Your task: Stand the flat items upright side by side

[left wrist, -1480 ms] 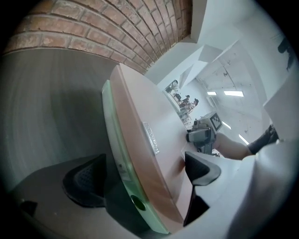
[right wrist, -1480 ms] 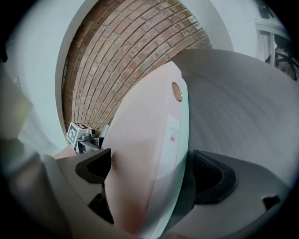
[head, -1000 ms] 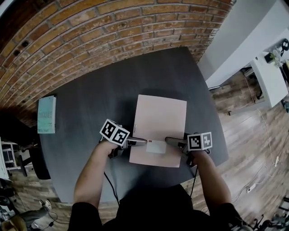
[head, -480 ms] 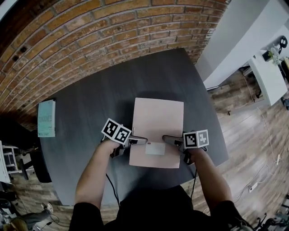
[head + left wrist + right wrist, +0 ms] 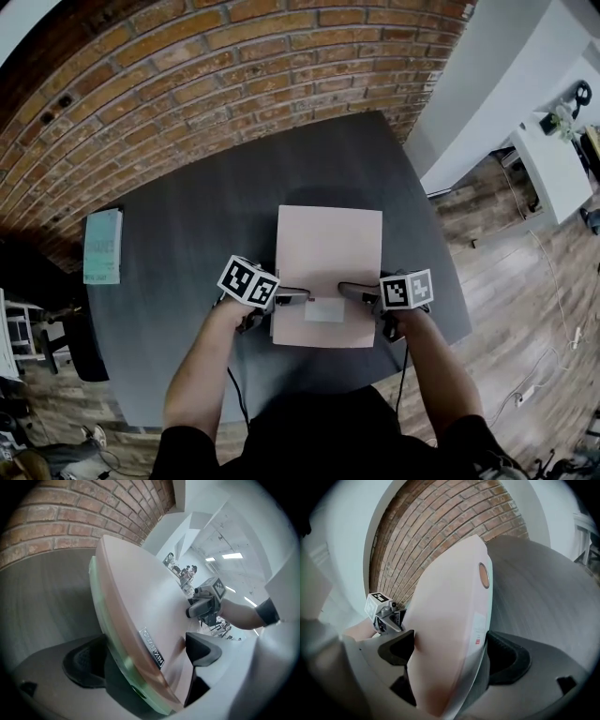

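Left claw (image 5: 298,297) clamps the flat pale-pink book (image 5: 328,244); right claw (image 5: 349,291), just closing, pinches its opposite edge.

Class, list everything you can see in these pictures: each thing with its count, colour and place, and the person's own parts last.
table: one, dark grey, centre.
pink flat item: one, pale pink, middle-front of the table.
teal book: one, teal, at the table's left edge.
brick wall: one, red-brown, behind the table.
wood floor: brown, right of the table.
white desk: one, white, far right.
left gripper: one, grey, gripping the pink flat item's left side.
right gripper: one, grey, jaws just been closing on its right side.
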`<state>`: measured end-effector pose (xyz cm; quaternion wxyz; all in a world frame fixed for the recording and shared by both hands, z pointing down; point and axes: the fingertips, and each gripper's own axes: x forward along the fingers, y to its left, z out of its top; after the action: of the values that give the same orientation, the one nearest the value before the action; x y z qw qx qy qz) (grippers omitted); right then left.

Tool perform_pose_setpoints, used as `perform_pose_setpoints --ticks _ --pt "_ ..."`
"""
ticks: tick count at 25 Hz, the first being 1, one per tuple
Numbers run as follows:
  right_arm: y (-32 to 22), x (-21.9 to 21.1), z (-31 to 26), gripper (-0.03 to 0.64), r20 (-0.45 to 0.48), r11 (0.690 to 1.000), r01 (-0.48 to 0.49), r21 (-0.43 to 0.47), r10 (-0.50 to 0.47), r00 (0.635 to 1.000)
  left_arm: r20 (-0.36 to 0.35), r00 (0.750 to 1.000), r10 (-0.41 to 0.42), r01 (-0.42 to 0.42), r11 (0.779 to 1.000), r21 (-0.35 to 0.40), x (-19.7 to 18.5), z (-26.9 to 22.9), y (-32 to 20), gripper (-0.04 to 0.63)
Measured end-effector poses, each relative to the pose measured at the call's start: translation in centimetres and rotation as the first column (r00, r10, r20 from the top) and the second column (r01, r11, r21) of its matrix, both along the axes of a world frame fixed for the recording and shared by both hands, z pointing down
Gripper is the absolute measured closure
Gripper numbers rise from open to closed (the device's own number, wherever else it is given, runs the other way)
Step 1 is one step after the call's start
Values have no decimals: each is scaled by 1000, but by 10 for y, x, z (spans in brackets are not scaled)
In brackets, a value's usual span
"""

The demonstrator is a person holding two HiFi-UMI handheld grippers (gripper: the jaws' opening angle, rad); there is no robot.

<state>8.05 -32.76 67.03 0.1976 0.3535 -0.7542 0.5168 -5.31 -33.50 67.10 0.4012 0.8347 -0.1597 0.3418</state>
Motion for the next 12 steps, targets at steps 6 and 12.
perform_pose_setpoints --ticks 6,12 --pt "-24 -17 -40 135 -14 983 20 180 -18 1000 -29 996 -85 89 975 203 -17 -36 -26 74" --pt "-37 -35 -69 138 -105 929 100 357 -66 992 -40 989 -140 145 917 371 -34 -65 -37 74"
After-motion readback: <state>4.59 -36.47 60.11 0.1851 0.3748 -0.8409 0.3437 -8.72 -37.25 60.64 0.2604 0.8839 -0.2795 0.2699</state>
